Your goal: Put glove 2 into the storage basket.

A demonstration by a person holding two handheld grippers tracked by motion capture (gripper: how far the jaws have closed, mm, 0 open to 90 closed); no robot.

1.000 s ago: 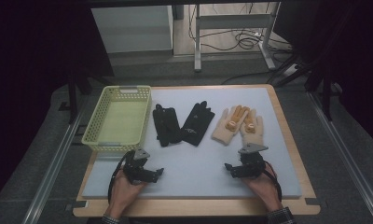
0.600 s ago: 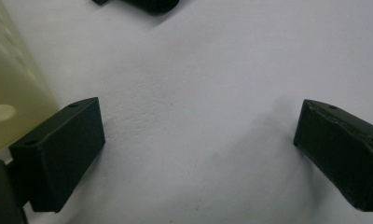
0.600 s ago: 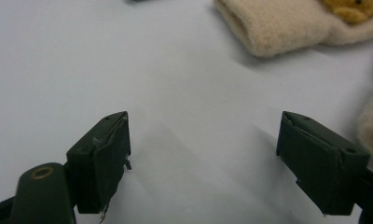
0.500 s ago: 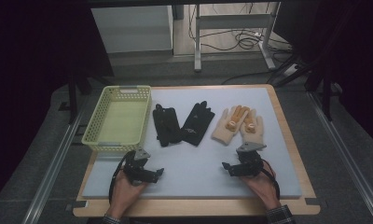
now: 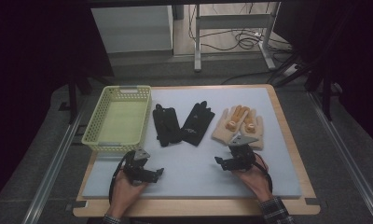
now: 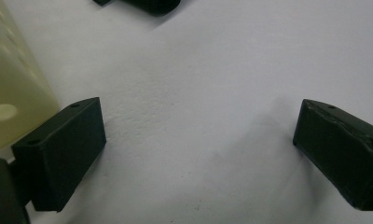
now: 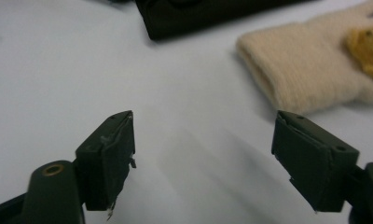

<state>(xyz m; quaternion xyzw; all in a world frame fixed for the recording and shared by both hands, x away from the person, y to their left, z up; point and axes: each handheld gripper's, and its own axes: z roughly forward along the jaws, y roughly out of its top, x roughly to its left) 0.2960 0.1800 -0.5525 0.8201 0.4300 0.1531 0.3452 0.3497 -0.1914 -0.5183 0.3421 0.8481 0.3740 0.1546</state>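
Right gripper (image 7: 203, 140), jaws spread, is hovering near the soft, limp cream knitted gloves (image 7: 310, 70), best pinched at the ribbed cuff.

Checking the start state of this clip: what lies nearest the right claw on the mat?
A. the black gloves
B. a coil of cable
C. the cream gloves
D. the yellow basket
C: in the high view the right claw sits just below the cream gloves, jaws apart and holding nothing; the right gripper view shows a cream cuff just beyond its jaws.
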